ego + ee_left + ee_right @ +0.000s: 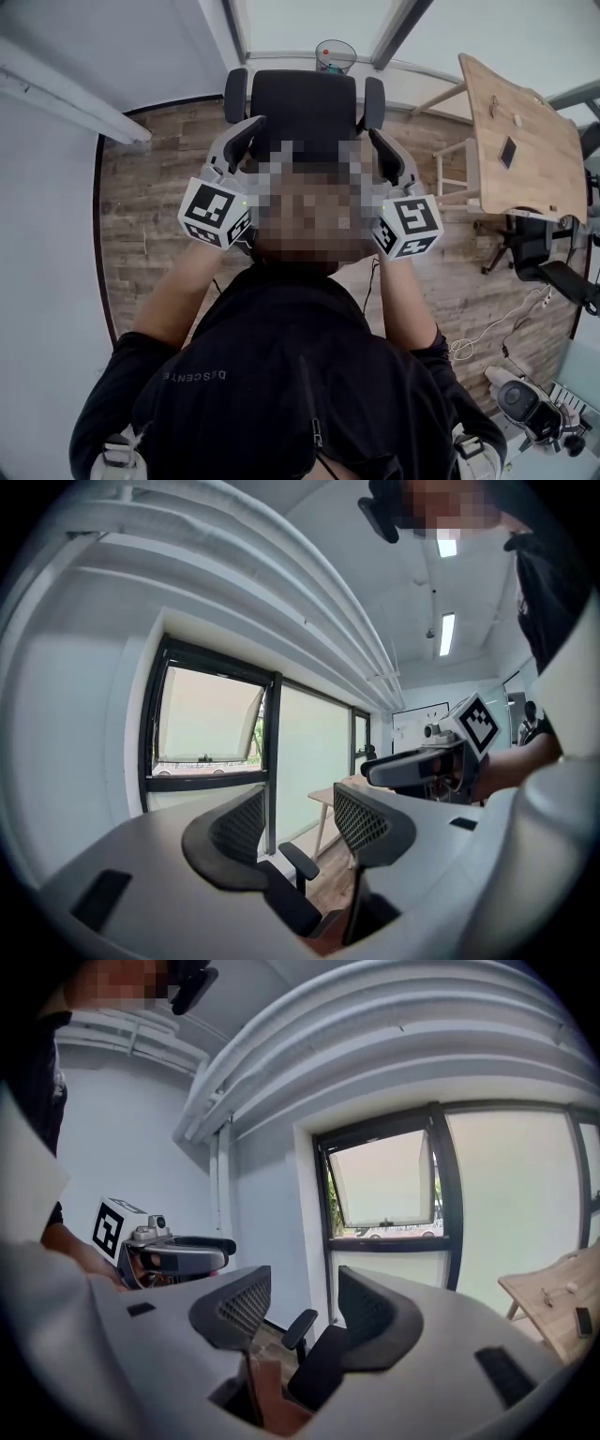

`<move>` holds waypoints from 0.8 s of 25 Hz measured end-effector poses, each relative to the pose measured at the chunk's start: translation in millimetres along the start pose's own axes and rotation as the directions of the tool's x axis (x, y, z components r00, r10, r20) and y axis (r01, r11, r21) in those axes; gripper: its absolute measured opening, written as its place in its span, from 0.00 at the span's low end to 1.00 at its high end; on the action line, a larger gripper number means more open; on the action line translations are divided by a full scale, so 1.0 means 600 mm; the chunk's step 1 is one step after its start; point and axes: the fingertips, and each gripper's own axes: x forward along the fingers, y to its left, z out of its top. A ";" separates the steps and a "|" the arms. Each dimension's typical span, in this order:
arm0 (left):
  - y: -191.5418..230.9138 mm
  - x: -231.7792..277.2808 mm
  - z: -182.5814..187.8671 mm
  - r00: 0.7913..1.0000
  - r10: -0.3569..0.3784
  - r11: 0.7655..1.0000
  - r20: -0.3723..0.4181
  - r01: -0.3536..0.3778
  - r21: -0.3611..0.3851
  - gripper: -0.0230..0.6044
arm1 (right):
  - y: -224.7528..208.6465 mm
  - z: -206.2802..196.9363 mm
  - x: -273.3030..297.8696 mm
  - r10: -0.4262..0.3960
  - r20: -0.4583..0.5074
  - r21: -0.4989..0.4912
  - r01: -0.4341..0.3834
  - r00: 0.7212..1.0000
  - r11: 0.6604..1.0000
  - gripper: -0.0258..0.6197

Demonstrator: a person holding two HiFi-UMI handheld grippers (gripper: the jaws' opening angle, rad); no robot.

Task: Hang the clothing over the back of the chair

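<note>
Pale letters reading DESCENTE run across the black jacket (281,394) near my left shoulder, upside down in the head view. That jacket is the clothing, and it is on my own body, with a zip down its middle. The only other print is the black-and-white square markers on each gripper's cube.

The chair (305,108) stands straight ahead of me with its armrests out to both sides. Plank floor (159,178) shows on either side of it. A wire bin (335,56) sits just behind the chair against the window wall. A wooden surface (520,141) reaches in from the right, its near edge well apart from the chair.

Both my forearms are raised. The left gripper (246,141) and the right gripper (386,150) are held up on either side of my head, pointing roughly level toward the window (206,724). The jaws of both are spread wide and pinch nothing. In each gripper view, only the chair's seat and an armrest show through the gap.
</note>
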 end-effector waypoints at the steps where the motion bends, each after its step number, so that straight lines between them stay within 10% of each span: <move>1: -0.008 -0.003 0.009 1.000 -0.002 1.000 0.013 0.002 0.006 0.41 | 0.005 0.010 -0.007 0.005 0.014 -0.015 -0.005 1.000 1.000 0.40; 20: -0.137 -0.118 0.042 0.996 0.028 0.999 0.082 -0.032 0.042 0.07 | 0.113 0.030 -0.136 0.148 0.090 -0.141 -0.134 0.985 0.981 0.05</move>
